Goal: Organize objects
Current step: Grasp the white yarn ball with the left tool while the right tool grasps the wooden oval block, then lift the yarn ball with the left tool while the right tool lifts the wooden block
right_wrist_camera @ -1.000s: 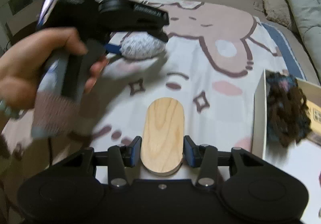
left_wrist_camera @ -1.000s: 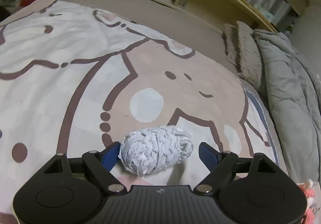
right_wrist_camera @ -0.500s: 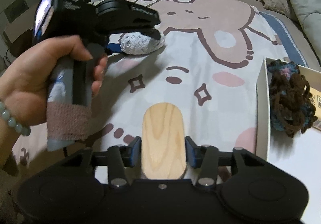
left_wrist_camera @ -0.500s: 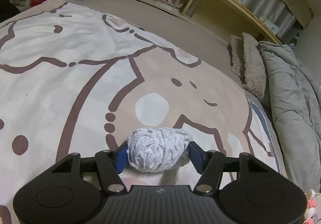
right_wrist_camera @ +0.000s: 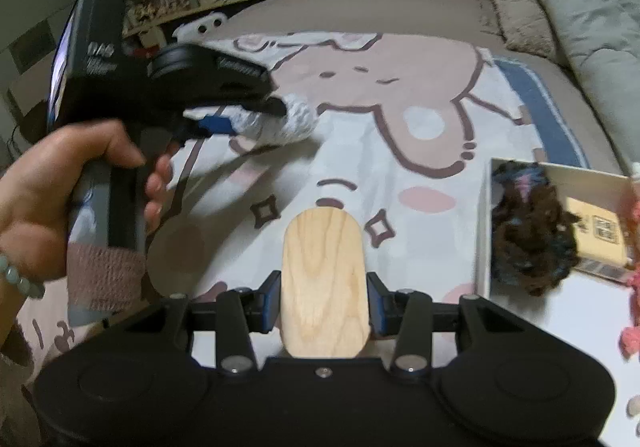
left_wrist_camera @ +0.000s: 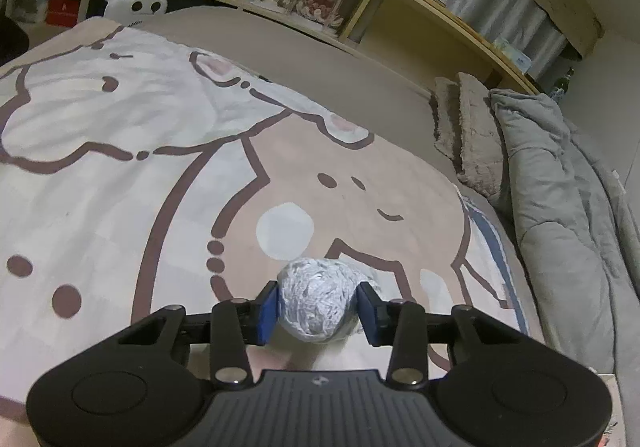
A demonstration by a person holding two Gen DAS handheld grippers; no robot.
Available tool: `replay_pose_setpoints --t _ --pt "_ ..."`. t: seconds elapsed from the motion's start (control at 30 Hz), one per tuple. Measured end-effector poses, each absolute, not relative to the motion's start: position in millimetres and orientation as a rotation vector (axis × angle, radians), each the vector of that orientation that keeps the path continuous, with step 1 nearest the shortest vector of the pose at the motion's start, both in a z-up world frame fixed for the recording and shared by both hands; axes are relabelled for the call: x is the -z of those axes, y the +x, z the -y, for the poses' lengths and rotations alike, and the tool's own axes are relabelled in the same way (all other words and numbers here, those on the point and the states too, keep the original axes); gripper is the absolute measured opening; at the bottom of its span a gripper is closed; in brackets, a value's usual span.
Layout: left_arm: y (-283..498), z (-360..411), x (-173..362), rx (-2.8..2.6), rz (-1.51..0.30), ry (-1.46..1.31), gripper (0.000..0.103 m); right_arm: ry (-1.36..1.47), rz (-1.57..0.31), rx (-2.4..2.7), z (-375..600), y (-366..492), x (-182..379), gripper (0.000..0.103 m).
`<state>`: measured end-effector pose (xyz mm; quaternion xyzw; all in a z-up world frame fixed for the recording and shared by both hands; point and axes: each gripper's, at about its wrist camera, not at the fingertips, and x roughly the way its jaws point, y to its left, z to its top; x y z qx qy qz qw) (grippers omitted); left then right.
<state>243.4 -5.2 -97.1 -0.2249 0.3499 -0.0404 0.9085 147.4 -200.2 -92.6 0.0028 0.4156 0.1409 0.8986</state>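
Note:
A white yarn ball (left_wrist_camera: 318, 301) sits between the blue pads of my left gripper (left_wrist_camera: 319, 307), whose jaws are closing and squeezing it just above the cartoon-print blanket (left_wrist_camera: 120, 167). The right wrist view shows the same white yarn ball (right_wrist_camera: 298, 121) in the left gripper (right_wrist_camera: 248, 119), carried by a person's hand (right_wrist_camera: 60, 187). My right gripper (right_wrist_camera: 324, 301) is shut on an oval wooden board (right_wrist_camera: 324, 267), which sticks out forward over the blanket.
A white box (right_wrist_camera: 483, 231) at the right holds a dark brown yarn ball (right_wrist_camera: 528, 239) and a tan booklet (right_wrist_camera: 600, 235). Something pink and knitted (right_wrist_camera: 632, 339) shows at the right edge. A grey duvet (left_wrist_camera: 560, 227) and pillows (left_wrist_camera: 472, 143) lie along the bed's right side, with shelves (left_wrist_camera: 360, 7) behind.
The left gripper's jaws closed from wide apart onto the white yarn ball, squeezing it narrower, and it lifted slightly. The right gripper kept its hold on the wooden board and rose a little.

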Motion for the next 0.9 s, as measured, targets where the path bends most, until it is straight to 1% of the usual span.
replay_pose_setpoints --t 0.2,0.53,0.9 --pt "231.1 7.7 83.1 0.098 -0.708 -0.466 0.042 0.029 -0.819 -0.262 210.7 143.3 80.4 0.044" --pt "201.5 13.7 41.5 0.149 -0.656 -0.432 0.042 0.091 -0.715 -0.194 240.7 133.5 49.7 0.044" --pt "156.3 34.8 3.2 0.277 -0.612 -0.433 0.042 0.116 -0.64 -0.106 284.0 101.6 17.2 0.044"
